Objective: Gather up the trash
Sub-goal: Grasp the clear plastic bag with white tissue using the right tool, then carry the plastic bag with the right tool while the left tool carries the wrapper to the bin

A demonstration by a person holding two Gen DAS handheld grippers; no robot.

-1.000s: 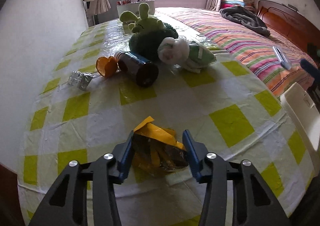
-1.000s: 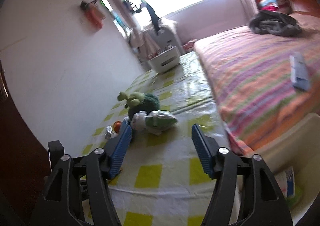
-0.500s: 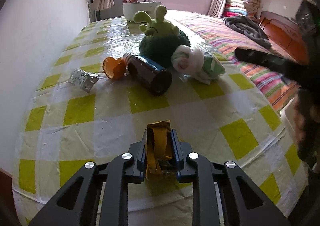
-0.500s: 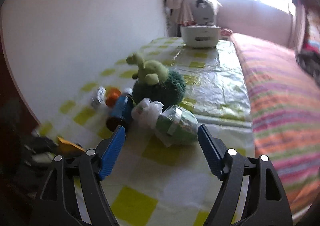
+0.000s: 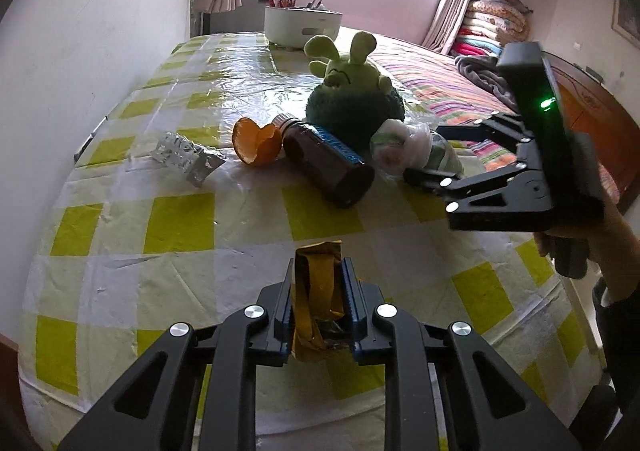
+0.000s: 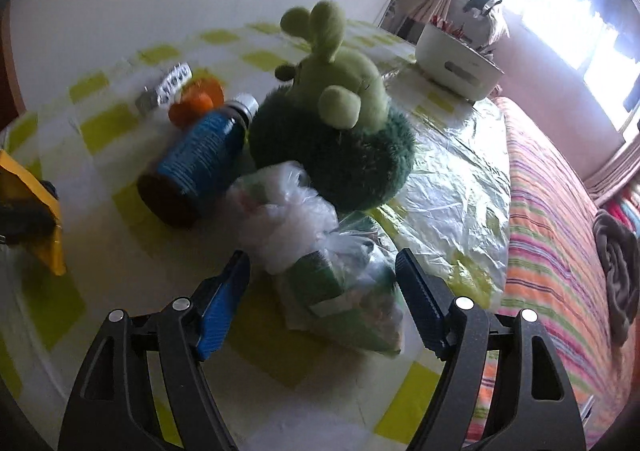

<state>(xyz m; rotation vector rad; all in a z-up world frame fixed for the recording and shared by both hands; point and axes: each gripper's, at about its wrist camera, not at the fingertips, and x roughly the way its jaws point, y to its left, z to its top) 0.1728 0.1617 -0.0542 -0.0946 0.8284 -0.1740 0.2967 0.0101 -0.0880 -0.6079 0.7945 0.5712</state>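
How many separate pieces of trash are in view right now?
5: yellow wrapper in the left gripper; blister pack, orange peel, brown bottle, plastic bag on the table. Others may be hidden.

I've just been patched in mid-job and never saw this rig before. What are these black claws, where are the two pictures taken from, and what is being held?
No robot here: a person holds a two-finger gripper in each hand, each with a camera looking along its fingers. The left gripper is shut on a crumpled yellow wrapper. The right gripper, open, straddles a clear plastic bag of green rubbish. On the yellow-checked tablecloth lie a brown bottle, orange peel, a foil blister pack and a green plush toy.
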